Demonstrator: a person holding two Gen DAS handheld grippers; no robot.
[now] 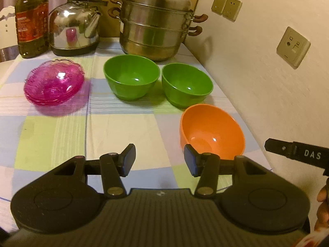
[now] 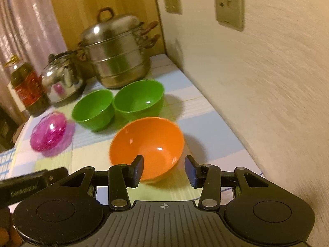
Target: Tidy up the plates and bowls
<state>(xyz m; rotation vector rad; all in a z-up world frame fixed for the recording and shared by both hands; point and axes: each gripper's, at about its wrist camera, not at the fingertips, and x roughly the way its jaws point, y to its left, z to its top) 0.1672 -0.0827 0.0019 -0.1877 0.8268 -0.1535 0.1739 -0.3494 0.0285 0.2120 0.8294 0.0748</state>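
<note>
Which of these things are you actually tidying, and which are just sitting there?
Part of the job:
orange bowl
two green bowls
stack of pink glass plates

Just sitting there:
steamer pot
kettle
oil bottle
wall sockets
checked tablecloth

— What kind of place is this?

— It looks like a kitchen in a home. A big steel steamer pot (image 1: pixel 154 20) with a lid stands at the back of the table, and a shiny kettle (image 1: pixel 75 26) is beside it.

— What else tells you?

— A bottle of cooking oil (image 1: pixel 30 18) stands next to the kettle. Green bowls (image 1: pixel 131 76), an orange bowl (image 1: pixel 211 127) and pink glass plates (image 1: pixel 54 82) sit on a checked tablecloth (image 1: pixel 61 133). Wall sockets (image 1: pixel 226 7) are on the wall, and there is a curtain (image 2: pixel 24 20) behind.
</note>
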